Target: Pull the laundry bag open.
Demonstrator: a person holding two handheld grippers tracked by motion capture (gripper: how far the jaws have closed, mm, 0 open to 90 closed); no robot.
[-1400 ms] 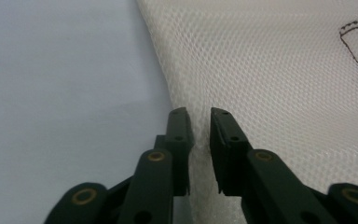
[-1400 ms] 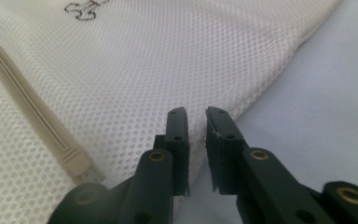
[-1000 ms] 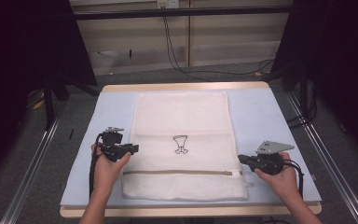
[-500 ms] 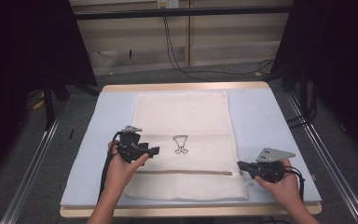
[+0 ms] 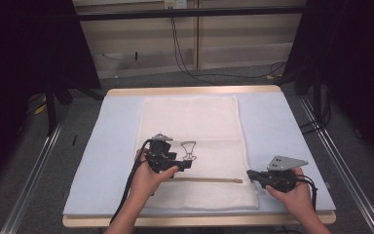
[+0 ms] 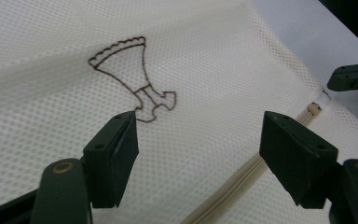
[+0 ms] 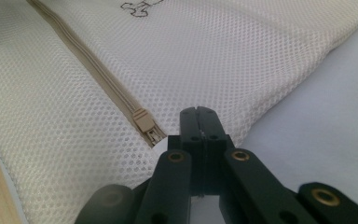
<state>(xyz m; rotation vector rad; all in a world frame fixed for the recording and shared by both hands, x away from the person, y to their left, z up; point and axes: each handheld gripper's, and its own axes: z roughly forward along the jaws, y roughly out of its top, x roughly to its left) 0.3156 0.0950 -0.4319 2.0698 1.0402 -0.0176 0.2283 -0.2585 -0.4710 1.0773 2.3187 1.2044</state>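
1. Two grippers work on one cream mesh laundry bag (image 5: 195,146), which lies flat on the blue-grey mat (image 5: 282,126) covering the counter (image 5: 190,90). A small embroidered emblem (image 5: 188,148) sits near the bag's middle, and the zipper (image 5: 209,180) runs across its near part.

2. Since a second ago the left gripper (image 5: 187,163) has left the bag's left edge and slid inward over the mesh; it now sits just beside the emblem.

3. Its fingers (image 6: 116,154) have just been opening and now stand wide, with nothing between them. In the left gripper view they hover over bare mesh, with the emblem (image 6: 130,74) just beyond them and the zipper (image 6: 242,172) between and below them.

4. The right gripper (image 5: 251,174) has kept its place at the bag's right edge, next to the zipper's end. Its fingers (image 7: 200,126) are pressed together; the zipper pull (image 7: 145,122) lies just to their side, apart from them. Whether they pinch any mesh I cannot tell.

5. Judgement: the left hand has let go of the edge and is setting up a fresh grasp near the zipper line, probably to steady or lift the fabric while the right side stays anchored.
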